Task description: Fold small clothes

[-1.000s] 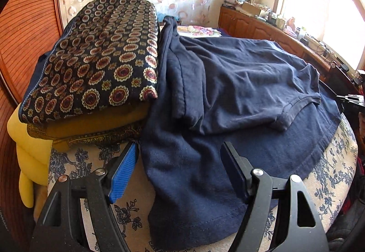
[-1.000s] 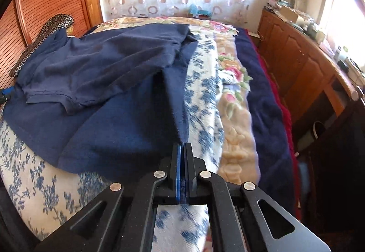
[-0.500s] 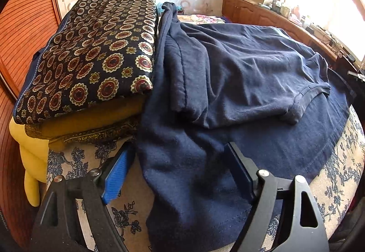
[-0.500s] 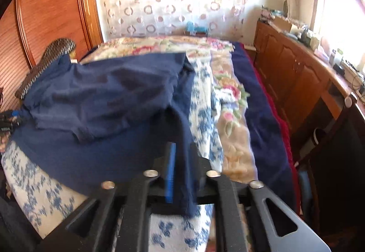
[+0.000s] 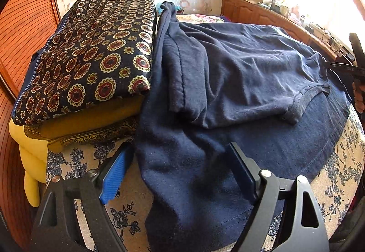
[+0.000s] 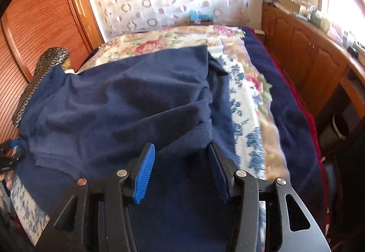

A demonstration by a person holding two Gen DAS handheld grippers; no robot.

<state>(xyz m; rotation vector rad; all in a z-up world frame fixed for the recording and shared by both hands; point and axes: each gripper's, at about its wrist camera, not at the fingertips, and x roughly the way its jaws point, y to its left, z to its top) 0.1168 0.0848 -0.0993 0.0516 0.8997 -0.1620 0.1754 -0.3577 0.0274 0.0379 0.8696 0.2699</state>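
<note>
Navy cotton fills the near field of both views: the T-shirt lies spread on the bed, partly folded, its upper half and one sleeve laid back over the lower body. Nearest the left camera, the left gripper has its fingers wide apart, straddling the shirt's near hem corner with nothing pinched. From the opposite side, the right gripper is likewise spread open over the cloth and holds nothing. To do this step well, I judge each gripper should sink low enough to pinch both layers at the edge, at matching points, then lift evenly so the fold line stays straight. Further left, a stack of folded cloth sits against the shirt's side. Beyond, a wooden cabinet lines the wall.
</note>
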